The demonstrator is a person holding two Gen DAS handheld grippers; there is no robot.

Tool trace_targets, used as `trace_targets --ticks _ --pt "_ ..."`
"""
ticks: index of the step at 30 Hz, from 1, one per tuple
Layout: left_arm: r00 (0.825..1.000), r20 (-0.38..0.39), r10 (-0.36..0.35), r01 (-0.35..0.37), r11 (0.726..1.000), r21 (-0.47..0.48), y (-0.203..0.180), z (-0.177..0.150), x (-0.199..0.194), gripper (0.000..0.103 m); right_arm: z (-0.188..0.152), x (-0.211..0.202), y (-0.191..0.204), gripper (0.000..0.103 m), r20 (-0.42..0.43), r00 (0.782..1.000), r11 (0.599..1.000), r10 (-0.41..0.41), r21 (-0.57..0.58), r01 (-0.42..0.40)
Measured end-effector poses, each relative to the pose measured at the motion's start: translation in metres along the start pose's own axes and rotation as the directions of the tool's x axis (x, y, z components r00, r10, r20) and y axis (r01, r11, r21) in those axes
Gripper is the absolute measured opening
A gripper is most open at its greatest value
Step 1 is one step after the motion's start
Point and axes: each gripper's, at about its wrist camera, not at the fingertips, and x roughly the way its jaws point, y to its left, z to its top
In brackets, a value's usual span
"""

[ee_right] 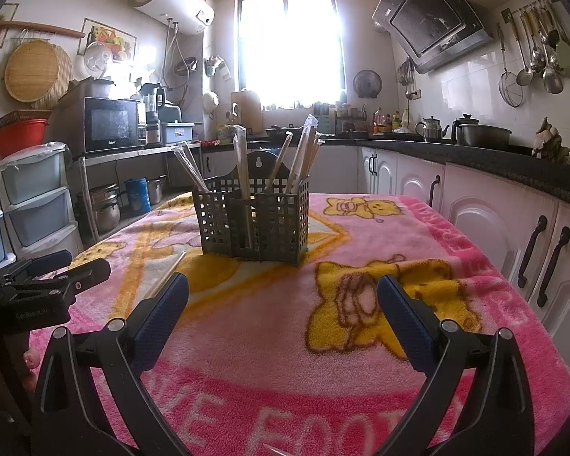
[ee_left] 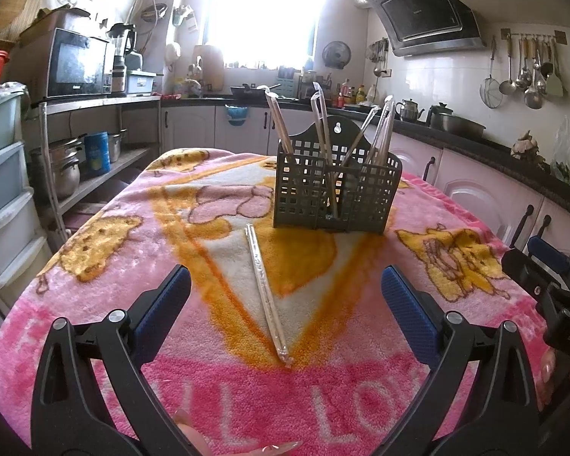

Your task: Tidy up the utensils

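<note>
Chopsticks in a clear wrapper (ee_left: 266, 296) lie loose on the pink blanket (ee_left: 95, 326) that covers the surface, pointing from about six o'clock up toward twelve, straight ahead of my left tongs (ee_left: 285, 296). Those tongs are spread wide and empty, one blue pad either side of the packet but not touching it. At twelve o'clock, just beyond the packet's far tip, stands the dark slotted holder (ee_left: 334, 193), already bristling with other wrapped pairs that lean out at several angles.

My right tongs (ee_right: 283, 300) are also spread and hold nothing; they hover over the yellow bear print at about three o'clock from the packet, well apart from it.

What worries me: the wrapper looks slick and the blanket is plush, so I judge a shallow pinch could slide off or snag the pile. Lifting by one end may let the long packet swing and knock the leaning pairs, or tip the light holder.

Room is generous at nine o'clock, bare blanket out to the surface's rounded edge. The two tongs sit close side by side, so a sideways sweep toward three o'clock risks a bump. The approach toward twelve is free until the holder.
</note>
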Motion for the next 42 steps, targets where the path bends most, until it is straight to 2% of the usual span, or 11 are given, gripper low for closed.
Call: trace_targets --ticks 28,36,42 --pt "1.000 -0.013 -0.009 0.009 1.000 -0.007 -0.002 -0.003 0.002 0.092 -0.002 0.004 -0.001 0.097 -0.013 1.000 1.000 0.001 -0.004 -0.001" --pt "0.999 -0.033 -0.034 0.032 0.998 -0.052 0.009 -0.002 0.003 0.092 -0.002 0.006 -0.002 0.097 -0.017 1.000 1.000 0.001 -0.003 -0.001" --pt "0.999 -0.040 -0.007 0.004 0.997 -0.071 0.017 0.005 0.001 0.092 -0.001 0.009 -0.006 0.097 -0.036 0.999 1.000 -0.003 0.006 0.003"
